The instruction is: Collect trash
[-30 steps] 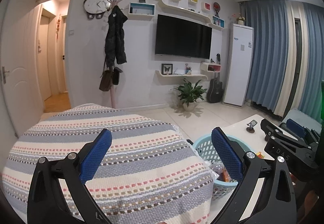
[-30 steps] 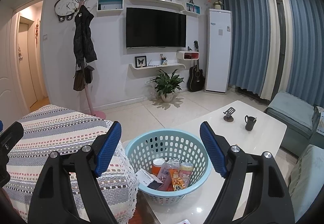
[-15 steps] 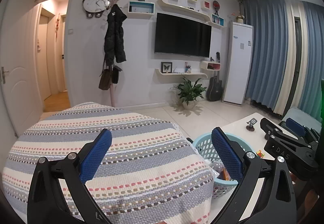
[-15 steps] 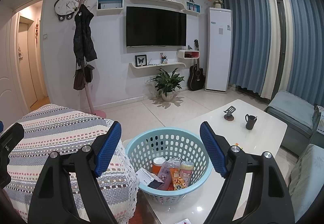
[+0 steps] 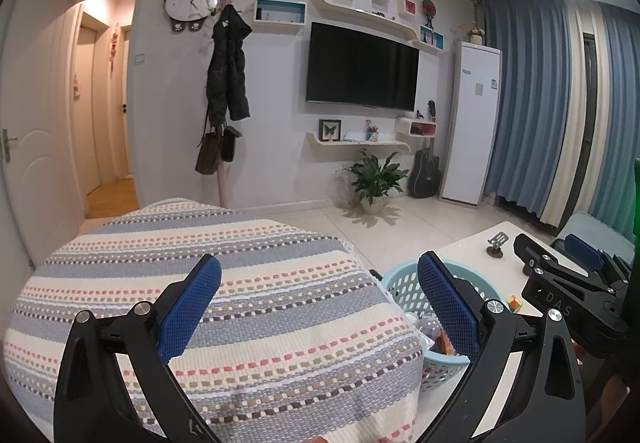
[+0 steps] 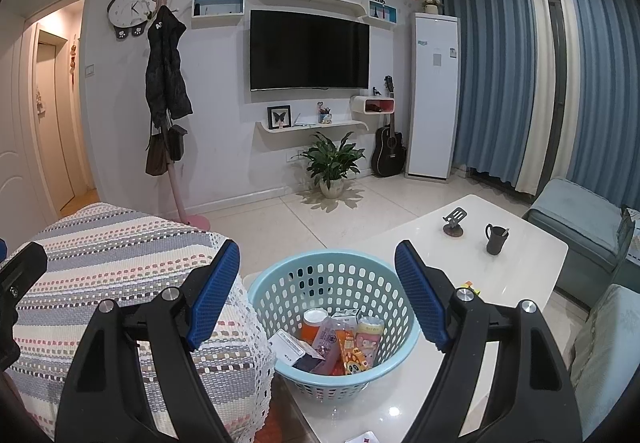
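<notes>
A light blue perforated basket [image 6: 372, 283] stands on the near corner of the white coffee table [image 6: 500, 275]. It holds several pieces of trash [image 6: 340, 339]: small bottles, snack packets and a white box. My right gripper [image 6: 316, 291] is open and empty, held above and just short of the basket. My left gripper [image 5: 318, 303] is open and empty over the striped knit cover [image 5: 240, 283]. In the left wrist view the basket [image 5: 400, 287] sits behind the right finger, and the right gripper [image 5: 576, 283] shows at the right edge.
A phone stand [image 6: 454, 221], a black cup [image 6: 496, 239] and a small colourful cube [image 6: 470, 285] sit on the table. The striped cover [image 6: 120, 255] lies left of the basket. A grey-blue sofa [image 6: 580, 227] is at the right. A potted plant [image 6: 332, 163] stands by the wall.
Both views have risen very slightly; the basket and its contents stay put. Both grippers stay open.
</notes>
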`<state>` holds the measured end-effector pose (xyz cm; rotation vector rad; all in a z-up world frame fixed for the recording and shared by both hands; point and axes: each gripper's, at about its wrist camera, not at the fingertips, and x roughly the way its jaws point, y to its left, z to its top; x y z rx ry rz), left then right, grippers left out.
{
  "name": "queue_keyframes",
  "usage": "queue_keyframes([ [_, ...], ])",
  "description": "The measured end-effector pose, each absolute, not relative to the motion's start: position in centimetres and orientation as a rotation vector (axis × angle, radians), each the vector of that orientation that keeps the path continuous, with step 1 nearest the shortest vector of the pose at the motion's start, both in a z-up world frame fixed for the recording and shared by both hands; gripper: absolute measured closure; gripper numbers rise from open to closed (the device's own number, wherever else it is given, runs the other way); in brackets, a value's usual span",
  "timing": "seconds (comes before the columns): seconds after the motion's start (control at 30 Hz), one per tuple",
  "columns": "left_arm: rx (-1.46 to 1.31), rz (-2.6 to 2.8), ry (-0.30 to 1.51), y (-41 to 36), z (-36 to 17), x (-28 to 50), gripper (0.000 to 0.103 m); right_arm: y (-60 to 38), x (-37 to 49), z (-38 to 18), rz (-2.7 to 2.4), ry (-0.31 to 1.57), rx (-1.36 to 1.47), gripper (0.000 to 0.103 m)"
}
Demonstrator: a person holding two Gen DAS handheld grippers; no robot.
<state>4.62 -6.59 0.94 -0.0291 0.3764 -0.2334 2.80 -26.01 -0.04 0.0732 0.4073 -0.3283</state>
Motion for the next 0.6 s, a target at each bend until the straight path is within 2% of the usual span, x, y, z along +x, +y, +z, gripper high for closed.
queue_keyframes([
  [0.6, -0.031, -0.214, 0.388, -6.29, 0.86, 5.08, 0.008, -25.77, 3.46, -0.23, -0.319, 0.419, 0.067, 0.027],
])
